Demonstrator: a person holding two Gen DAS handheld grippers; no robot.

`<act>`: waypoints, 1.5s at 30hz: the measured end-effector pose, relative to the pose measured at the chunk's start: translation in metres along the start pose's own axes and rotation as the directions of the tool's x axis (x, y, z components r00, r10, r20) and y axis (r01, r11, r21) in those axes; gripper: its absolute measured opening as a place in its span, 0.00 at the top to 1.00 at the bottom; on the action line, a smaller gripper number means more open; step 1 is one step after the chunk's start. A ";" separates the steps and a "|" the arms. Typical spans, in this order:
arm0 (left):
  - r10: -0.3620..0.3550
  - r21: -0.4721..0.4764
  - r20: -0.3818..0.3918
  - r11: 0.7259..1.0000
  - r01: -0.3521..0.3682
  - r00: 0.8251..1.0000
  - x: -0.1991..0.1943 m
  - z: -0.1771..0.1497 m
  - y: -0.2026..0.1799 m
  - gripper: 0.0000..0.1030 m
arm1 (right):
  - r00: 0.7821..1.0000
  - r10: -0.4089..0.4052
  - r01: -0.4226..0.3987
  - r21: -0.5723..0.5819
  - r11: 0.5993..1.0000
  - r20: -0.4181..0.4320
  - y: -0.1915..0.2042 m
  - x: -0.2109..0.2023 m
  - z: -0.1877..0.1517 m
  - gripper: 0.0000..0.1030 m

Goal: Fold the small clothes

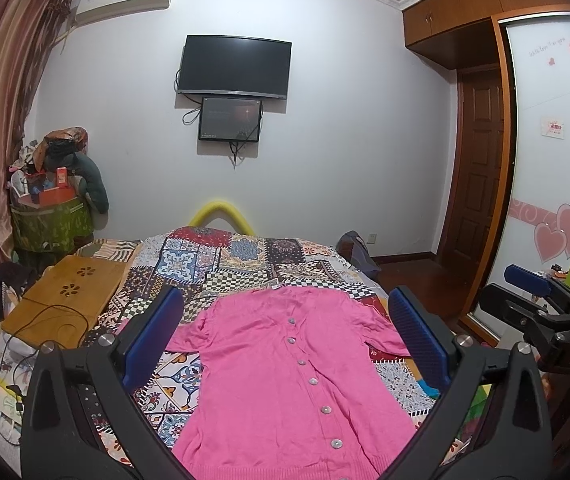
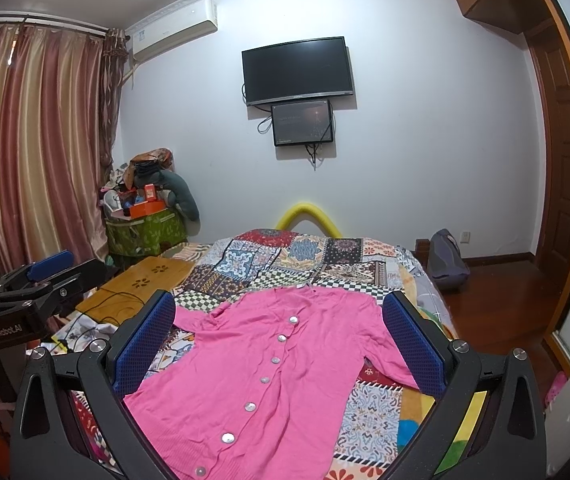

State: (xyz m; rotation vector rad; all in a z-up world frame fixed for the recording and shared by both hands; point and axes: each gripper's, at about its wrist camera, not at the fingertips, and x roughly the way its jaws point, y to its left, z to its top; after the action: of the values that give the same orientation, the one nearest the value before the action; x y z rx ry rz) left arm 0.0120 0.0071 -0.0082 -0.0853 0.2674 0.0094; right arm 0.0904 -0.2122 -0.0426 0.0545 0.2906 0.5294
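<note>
Patchwork bedding [image 1: 245,256] covers the bed on which the work is laid, with a white wall and a dark television [image 1: 235,66] behind it. A pink cardigan [image 1: 285,368] is spread flat and buttoned across the near half of the bed, its collar pointing toward the far edge and its hem reaching the near edge. The left gripper [image 1: 285,336] is held above the garment with its blue pads wide apart and nothing between them; the right gripper [image 2: 279,344] is likewise held open and empty. No fold appears to have been started.

Several faults can be foreseen. The knit looks thin and limp, so a pinch taken too shallow could let it slip out mid-fold. A pinch taken too deep could gather the bedding underneath together with the cardigan. The sleeve toward the left edge of the bed lies bunched, and a crooked fold could result if it is not smoothed. A wooden tray [image 1: 65,300] and its cable lie at that edge and could be snagged.
</note>
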 end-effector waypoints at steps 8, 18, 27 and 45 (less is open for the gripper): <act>0.000 0.004 -0.011 1.000 0.000 1.000 0.008 0.000 0.000 0.00 | 1.000 0.004 -0.004 -0.003 1.000 -0.006 -0.001 0.006 0.002 0.00; 0.040 -0.015 -0.045 0.999 -0.040 0.998 0.045 0.008 0.021 0.00 | 0.999 -0.002 0.001 -0.042 0.999 -0.042 -0.003 0.037 0.010 0.00; 0.114 -0.091 -0.126 0.988 -0.126 0.985 0.112 0.019 0.082 0.00 | 0.998 -0.030 0.027 -0.071 0.997 -0.048 -0.015 0.083 0.027 0.00; 0.324 -0.050 -0.573 0.903 -0.427 0.753 0.297 -0.077 0.260 0.19 | 0.933 0.018 -0.033 -0.036 0.999 -0.358 -0.051 0.214 -0.008 0.14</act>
State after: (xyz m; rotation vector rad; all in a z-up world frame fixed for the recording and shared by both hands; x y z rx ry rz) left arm 0.2727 0.2591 -0.1824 -0.2137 0.8705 0.4243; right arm 0.2889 -0.1486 -0.1121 -0.0803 0.6365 0.5706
